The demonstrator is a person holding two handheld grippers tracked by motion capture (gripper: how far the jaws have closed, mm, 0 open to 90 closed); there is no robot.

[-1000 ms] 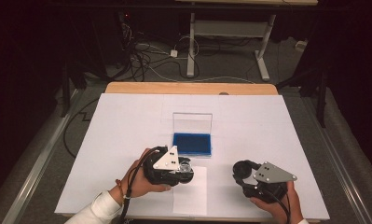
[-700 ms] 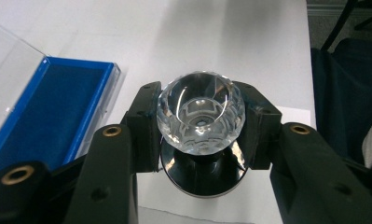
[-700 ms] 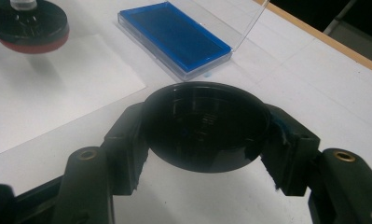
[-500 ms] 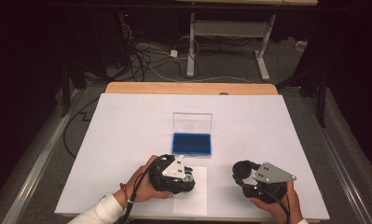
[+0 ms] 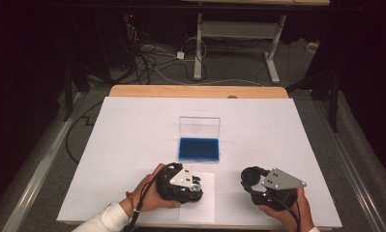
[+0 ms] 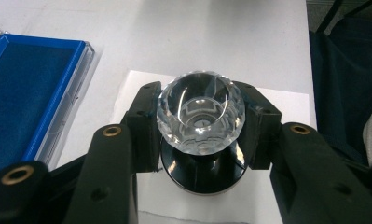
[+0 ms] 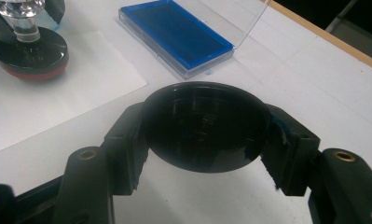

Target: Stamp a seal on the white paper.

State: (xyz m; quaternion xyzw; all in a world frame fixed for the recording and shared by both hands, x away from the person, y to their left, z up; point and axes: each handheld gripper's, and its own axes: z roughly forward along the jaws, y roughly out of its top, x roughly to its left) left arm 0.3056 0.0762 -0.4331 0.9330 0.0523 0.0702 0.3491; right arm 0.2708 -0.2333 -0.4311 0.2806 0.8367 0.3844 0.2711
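Note:
My left gripper (image 5: 193,186) is shut on the clear faceted knob (image 6: 200,112) of a stamp. The stamp's round black base (image 6: 202,175) sits below the jaws, down on a white paper sheet (image 6: 286,112). In the right gripper view the same stamp (image 7: 27,51) stands at the upper left, a red rim under its base. My right gripper (image 7: 204,135) is shut on a round black cap (image 7: 204,126), held just above the table at the near right (image 5: 251,179). A blue ink pad (image 5: 199,149) lies in its case beyond both grippers.
The ink pad's clear lid (image 5: 199,126) stands upright behind the pad. The paper sheet (image 5: 205,203) lies at the white table's near edge. A wooden strip (image 5: 195,91) runs along the far edge, with cables and a desk frame on the floor beyond.
My left gripper has come down and slightly toward the near edge with the stamp, onto the paper. My right gripper has kept still with the cap.

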